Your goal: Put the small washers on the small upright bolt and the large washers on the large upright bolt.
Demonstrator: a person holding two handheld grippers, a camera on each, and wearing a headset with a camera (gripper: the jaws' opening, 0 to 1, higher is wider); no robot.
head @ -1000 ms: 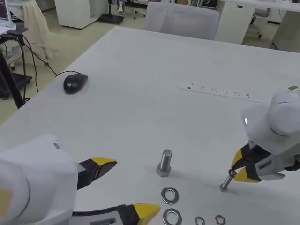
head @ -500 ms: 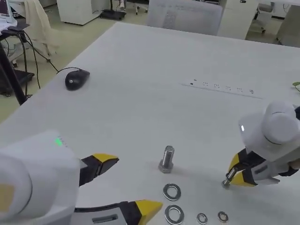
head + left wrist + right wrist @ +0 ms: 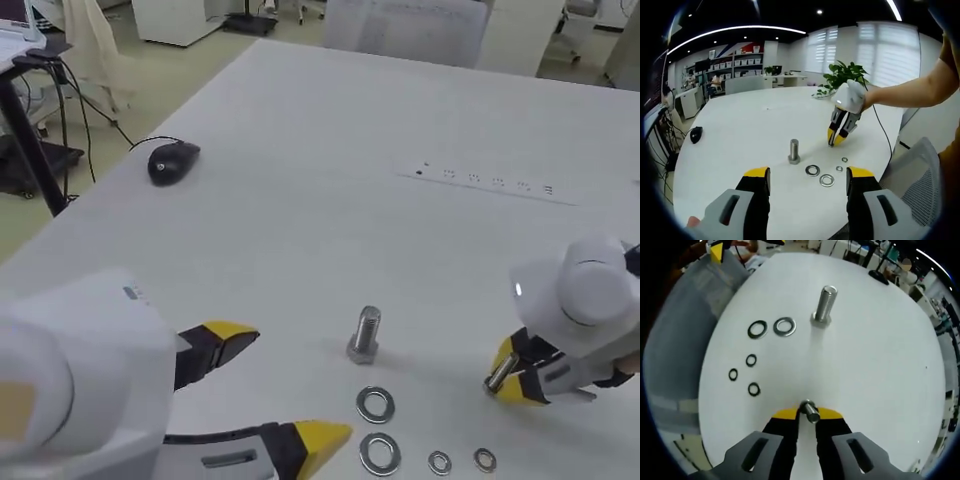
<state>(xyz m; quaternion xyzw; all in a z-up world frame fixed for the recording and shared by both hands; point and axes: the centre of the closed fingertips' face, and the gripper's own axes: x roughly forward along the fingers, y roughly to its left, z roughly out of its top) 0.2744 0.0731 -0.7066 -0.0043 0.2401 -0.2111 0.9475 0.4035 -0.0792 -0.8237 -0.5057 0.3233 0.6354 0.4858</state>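
- Grasping the small bolt (image 3: pixel 498 371) in the right hand-held gripper (image 3: pixel 510 375), yellow-tipped jaws clenched on its shank.
- Holding that bolt tilted rather than upright, low over the white surface (image 3: pixel 300 220); cannot tell whether its lower end touches.
- Keeping the left hand-held gripper (image 3: pixel 283 385) released, jaws spread wide with nothing between them, low over the near edge of the surface.
- Standing upright on its head between the two hand-held grippers: the large bolt (image 3: pixel 365 334), threaded shank bare.
- Lying flat just on the person's side of the large bolt: one large washer (image 3: pixel 375 405) and a second large washer (image 3: pixel 380 453), close together but apart.
- Scattered flat beside those, between them and the right hand-held gripper, in the right gripper view: a small washer (image 3: pixel 751 360), another small washer (image 3: pixel 733 374) and a third small washer (image 3: pixel 754 389), none touching.
- Resting well away toward the far left of the surface: a black mouse (image 3: pixel 173 161) with its cable running off the edge.
- Set flush into the surface beyond the bolts: a row of sockets (image 3: pixel 485 183).
- Pushed up to the far edge: a grey chair (image 3: pixel 405 30).
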